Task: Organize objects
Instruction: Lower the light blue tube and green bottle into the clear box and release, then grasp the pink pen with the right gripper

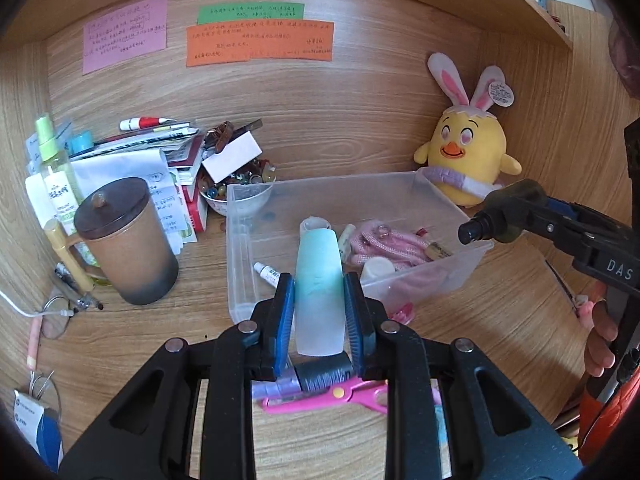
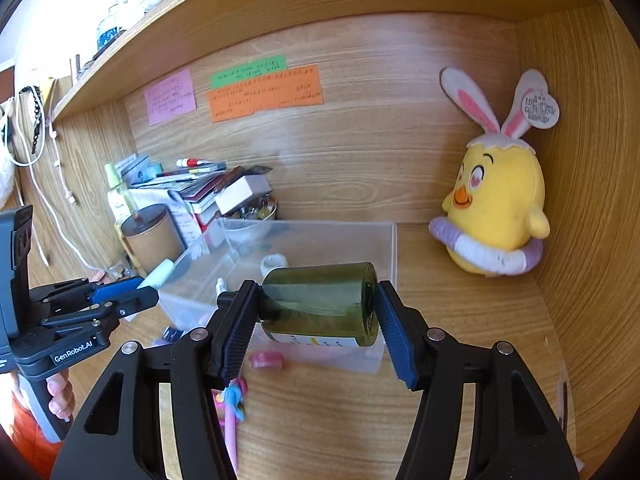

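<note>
My left gripper [image 1: 319, 300] is shut on a pale teal tube [image 1: 320, 288], held over the near edge of a clear plastic bin [image 1: 320, 188]. The bin holds a pink rope [image 1: 384, 244], a small white marker [image 1: 267, 273] and a white cap. My right gripper [image 2: 316, 312] is shut on a dark green bottle [image 2: 320, 302], held sideways above the bin [image 2: 312, 236]. The green bottle also shows in the left wrist view [image 1: 504, 212], at the bin's right corner. The left gripper with the teal tube [image 2: 158, 276] shows at left in the right wrist view.
A brown lidded mug [image 1: 124, 240], a spray bottle [image 1: 54, 172], a paper and book pile [image 1: 152, 160] and a bowl of beads [image 1: 236, 192] stand left. A yellow chick plush [image 1: 466, 152] sits back right. Pink scissors [image 1: 340, 394] lie under my left gripper.
</note>
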Tool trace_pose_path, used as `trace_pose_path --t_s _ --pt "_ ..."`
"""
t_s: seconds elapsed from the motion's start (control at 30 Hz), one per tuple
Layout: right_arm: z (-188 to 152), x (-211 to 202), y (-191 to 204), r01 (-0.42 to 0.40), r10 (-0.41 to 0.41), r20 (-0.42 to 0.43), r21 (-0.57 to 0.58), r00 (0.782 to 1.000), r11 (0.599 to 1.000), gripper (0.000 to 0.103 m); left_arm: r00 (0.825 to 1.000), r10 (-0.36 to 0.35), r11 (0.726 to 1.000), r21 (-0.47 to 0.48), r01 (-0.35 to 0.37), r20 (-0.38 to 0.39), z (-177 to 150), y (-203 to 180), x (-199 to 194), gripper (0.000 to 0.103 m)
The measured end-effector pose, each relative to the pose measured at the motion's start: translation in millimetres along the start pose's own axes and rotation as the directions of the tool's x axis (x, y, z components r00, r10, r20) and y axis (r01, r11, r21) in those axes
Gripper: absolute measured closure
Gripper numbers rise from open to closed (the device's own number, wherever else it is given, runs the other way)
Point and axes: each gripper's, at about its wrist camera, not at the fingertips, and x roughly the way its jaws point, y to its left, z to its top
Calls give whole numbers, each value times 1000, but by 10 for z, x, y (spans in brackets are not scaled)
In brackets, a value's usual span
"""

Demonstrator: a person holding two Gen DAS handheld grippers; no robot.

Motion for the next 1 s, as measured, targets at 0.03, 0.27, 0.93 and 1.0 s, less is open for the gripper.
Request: trace_pose_path --t_s 0.03,0.27,0.93,1.0 --pt "26 35 3 5 -5 -2 -3 1000 1000 48 1000 -6 1000 -2 6 -7 17 3 33 79" --pt "126 384 -24 -3 3 -61 6 998 1000 48 998 -3 1000 -12 2 -60 117 56 306 79" --pt "-29 1148 141 -2 -6 -219 -37 976 999 47 989 -15 999 -42 9 -149 171 145 685 79" --pt "-29 1130 155 -17 8 -227 -39 974 999 45 989 -13 999 -34 8 -146 180 120 651 78"
